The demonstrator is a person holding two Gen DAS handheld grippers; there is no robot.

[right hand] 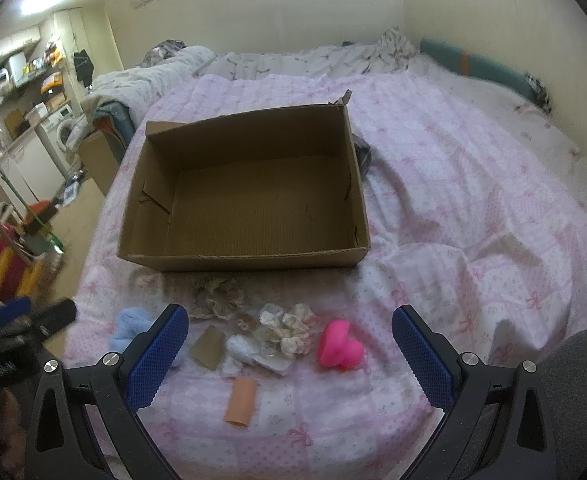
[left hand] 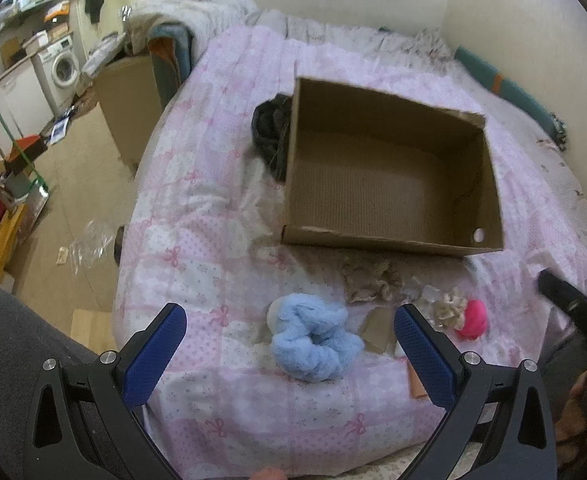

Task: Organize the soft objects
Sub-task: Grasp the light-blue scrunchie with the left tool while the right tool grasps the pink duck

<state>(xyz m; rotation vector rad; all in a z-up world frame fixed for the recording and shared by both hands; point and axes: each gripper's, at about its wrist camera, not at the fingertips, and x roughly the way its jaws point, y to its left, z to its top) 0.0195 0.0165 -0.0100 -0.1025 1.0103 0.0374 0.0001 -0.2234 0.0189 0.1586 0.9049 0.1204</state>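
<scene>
Nearest the cameras, both tools are held above the near edge of the bed (right hand: 473,184), and neither is gripping anything. The left tool (left hand: 289,350) is seen with its blue-padded fingers (left hand: 157,356) spread wide, the blue fluffy scrunchie (left hand: 313,344) lying on the quilt between them and untouched. The right tool (right hand: 289,350) is likewise spread wide, above a scatter of small soft things. Closest in that scatter, a peach-coloured tube (right hand: 241,402) is laid on the pink-and-white quilt; just beyond it a brown card scrap (right hand: 209,346), a white bundle in clear wrapping (right hand: 253,350) and a cream ruffled scrunchie (right hand: 297,330) are clustered together, some touching. A bright pink heart-shaped toy (right hand: 339,346) is placed just to the right of that cluster. Beyond them, a beige lace scrunchie (right hand: 217,294) is found near the front wall of the cardboard box (right hand: 245,258). The box is set open-topped in the middle of the bed, with nothing seen inside it. A dark bundle of cloth (left hand: 269,132) is pressed against the box's far left side. Farther off, rumpled bedding is heaped by the wall, and a washing machine (left hand: 65,66) is visible across the room at the left.
</scene>
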